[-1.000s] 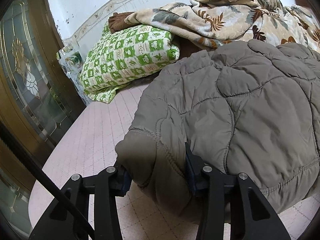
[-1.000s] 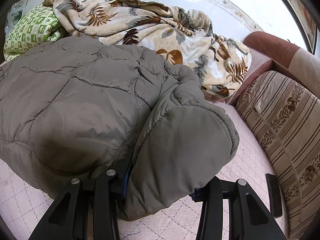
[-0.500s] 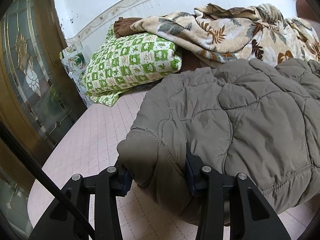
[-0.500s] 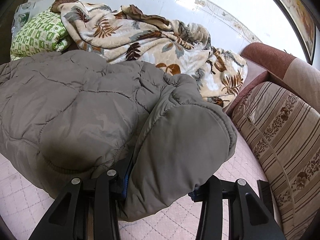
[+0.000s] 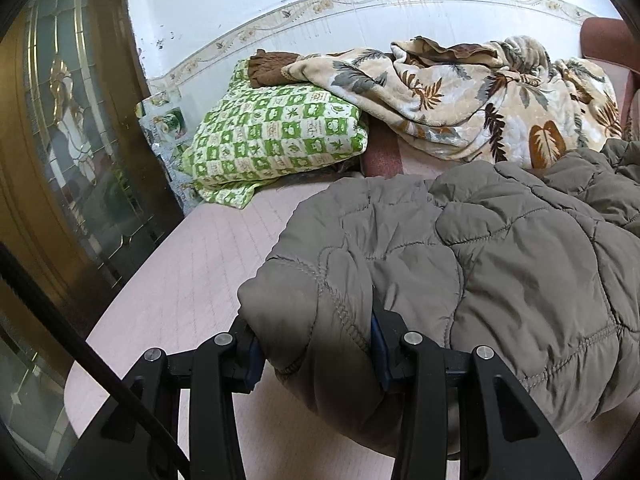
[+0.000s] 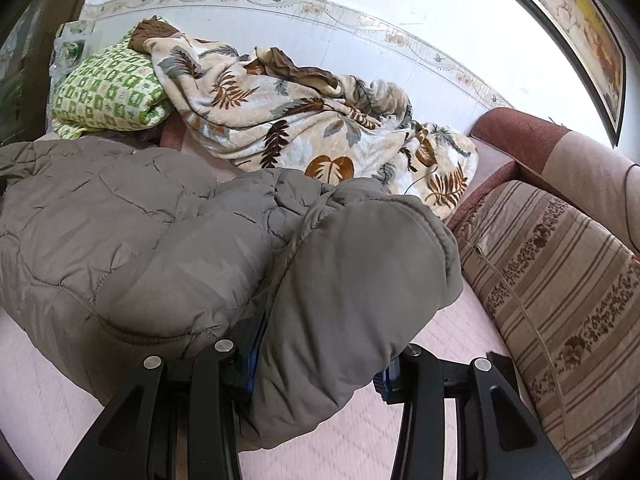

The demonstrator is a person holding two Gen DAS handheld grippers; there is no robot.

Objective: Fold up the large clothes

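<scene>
A bulky grey-brown quilted jacket lies on a pale pink bed cover. My left gripper is shut on the jacket's near left corner, a thick roll of padded fabric squeezed between its blue pads. In the right wrist view the same jacket fills the left and middle. My right gripper is shut on a puffy fold at the near right corner, which bulges over the fingers and hides most of the pads. Both held corners hang lifted above the cover.
A green-and-white checked pillow and a beige leaf-print blanket are piled along the white back wall. A glass-panelled wooden door stands at the left. A striped sofa cushion and reddish armrest border the right side.
Both grippers have risen and drawn back with the jacket corners still held. More of the pink cover, the pillow, the blanket and the back wall now shows beyond the jacket.
</scene>
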